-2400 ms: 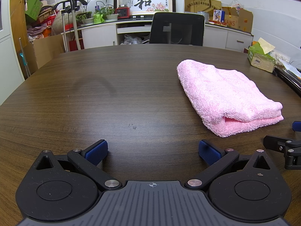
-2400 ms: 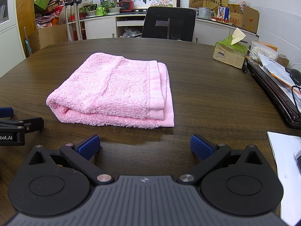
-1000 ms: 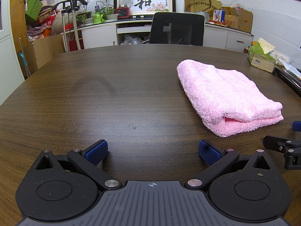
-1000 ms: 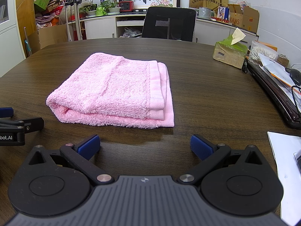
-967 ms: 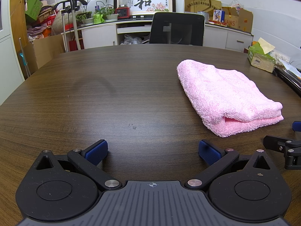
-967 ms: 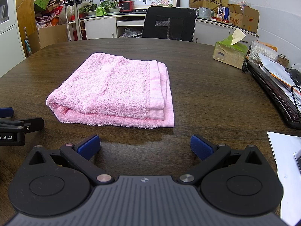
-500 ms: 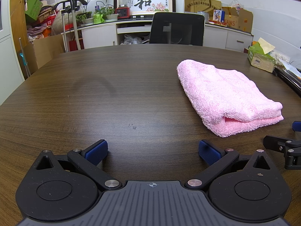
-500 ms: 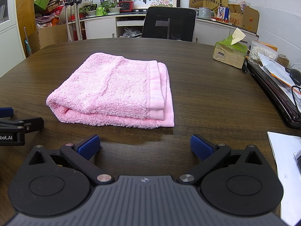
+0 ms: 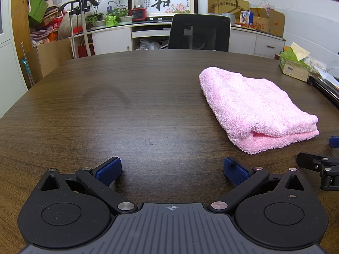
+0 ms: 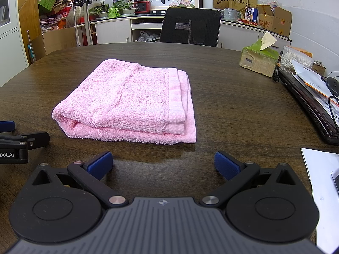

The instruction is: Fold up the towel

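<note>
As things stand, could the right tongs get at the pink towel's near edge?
Probably yes. The right tongs are open, and the pink towel lies just ahead with only bare table between them.

A dark wood-grain table (image 10: 222,89) with a curved edge carries a pink towel (image 10: 131,101), folded into a thick rectangle and lying flat. Toward the table's right side stands a green tissue box (image 10: 257,60) with a tissue sticking up. Beside it lies a closed dark laptop (image 10: 307,108) with papers on top, and a white sheet (image 10: 320,175) lies at the near right edge.
</note>
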A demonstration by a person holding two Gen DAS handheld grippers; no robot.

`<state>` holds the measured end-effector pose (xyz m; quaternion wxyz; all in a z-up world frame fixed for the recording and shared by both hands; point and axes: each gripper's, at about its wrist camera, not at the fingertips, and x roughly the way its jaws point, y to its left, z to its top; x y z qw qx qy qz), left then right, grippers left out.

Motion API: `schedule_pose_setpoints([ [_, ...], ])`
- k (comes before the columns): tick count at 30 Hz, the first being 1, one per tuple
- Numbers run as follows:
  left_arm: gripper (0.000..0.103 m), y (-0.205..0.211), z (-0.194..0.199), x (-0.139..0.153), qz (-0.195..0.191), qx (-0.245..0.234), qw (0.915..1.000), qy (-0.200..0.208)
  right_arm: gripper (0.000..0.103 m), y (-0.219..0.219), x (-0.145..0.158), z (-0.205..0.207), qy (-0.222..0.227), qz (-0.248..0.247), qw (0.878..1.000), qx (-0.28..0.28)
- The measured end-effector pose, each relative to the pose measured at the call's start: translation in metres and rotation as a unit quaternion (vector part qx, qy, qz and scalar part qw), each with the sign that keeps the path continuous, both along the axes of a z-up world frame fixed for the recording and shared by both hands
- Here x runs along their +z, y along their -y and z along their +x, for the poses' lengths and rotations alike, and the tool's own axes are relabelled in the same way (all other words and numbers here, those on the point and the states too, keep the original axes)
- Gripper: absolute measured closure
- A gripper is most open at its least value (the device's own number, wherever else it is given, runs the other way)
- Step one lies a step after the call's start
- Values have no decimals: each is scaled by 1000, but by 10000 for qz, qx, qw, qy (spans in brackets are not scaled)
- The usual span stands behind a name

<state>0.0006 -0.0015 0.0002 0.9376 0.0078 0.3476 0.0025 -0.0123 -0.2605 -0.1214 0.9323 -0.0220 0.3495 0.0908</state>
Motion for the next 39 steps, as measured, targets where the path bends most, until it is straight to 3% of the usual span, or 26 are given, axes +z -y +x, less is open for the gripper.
schedule_pose_setpoints([
  [39, 0, -1, 2, -2, -1, 0, 10000, 0, 0, 0, 0, 0, 0, -1, 10000, 0],
])
